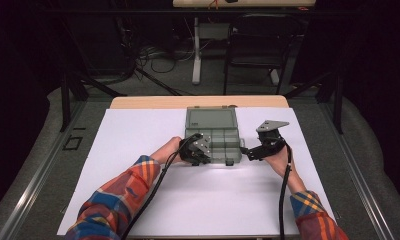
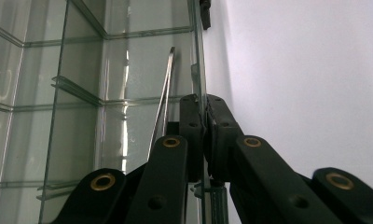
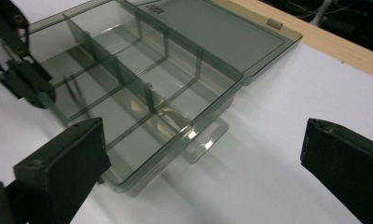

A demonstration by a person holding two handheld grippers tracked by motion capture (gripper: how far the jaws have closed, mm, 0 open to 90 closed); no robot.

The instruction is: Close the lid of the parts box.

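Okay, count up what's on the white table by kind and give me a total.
Clear compartment box, lid open: 1
Tweezers inside the box: 1
Hand-held grippers: 2, the left gripper clamped on the box's wall, the right gripper open beside it
Total: 4

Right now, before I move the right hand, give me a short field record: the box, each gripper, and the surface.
box: clear compartment box, lid open and lying flat behind it
box contents: thin metal strip in one compartment
left gripper: jaws shut on the box's side wall
right gripper: jaws open, beside the box, apart from it
surface: white sheet on the table
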